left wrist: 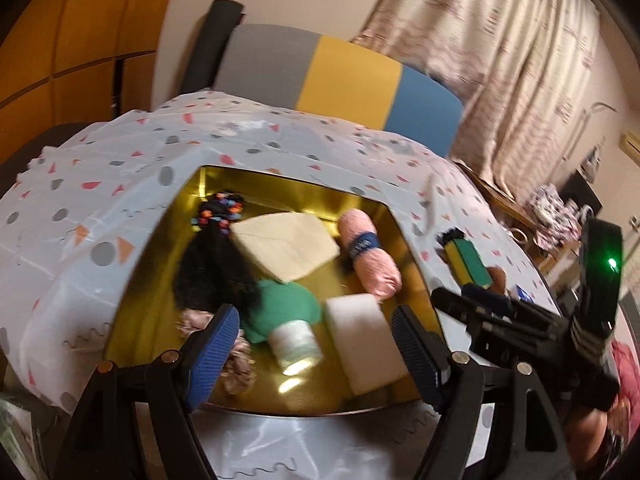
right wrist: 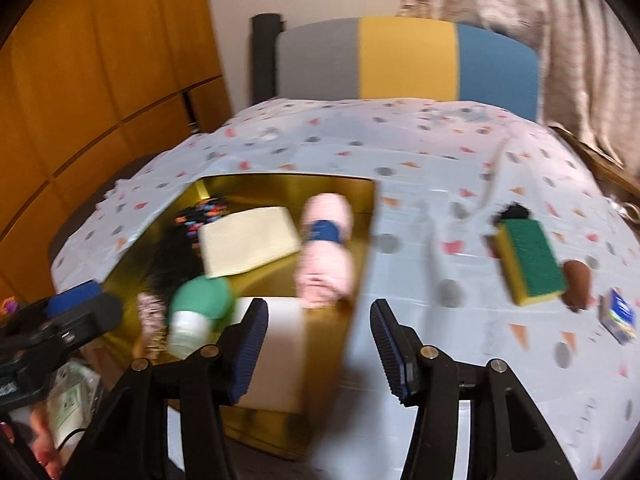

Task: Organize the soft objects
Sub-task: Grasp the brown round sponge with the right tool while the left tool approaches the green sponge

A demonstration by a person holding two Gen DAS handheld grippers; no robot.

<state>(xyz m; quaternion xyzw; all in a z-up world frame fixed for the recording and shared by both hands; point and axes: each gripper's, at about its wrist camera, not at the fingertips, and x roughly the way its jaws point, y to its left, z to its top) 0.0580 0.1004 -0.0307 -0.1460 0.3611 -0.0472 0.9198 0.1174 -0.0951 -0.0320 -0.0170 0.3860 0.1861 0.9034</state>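
Both jaws open, empty. Sponge (right wrist: 530, 266) outside tray (right wrist: 362, 240) (blurred view): risk of clipping tray rim when reaching.

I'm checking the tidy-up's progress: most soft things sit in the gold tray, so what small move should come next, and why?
Probably swing the right gripper, open and empty, toward the green-and-yellow sponge. It lies on the tablecloth outside the gold tray, which already holds the pink yarn and white sponge.

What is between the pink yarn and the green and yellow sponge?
Only the gold tray's rim and bare spotted tablecloth separate the pink yarn from the sponge, in the right wrist view.
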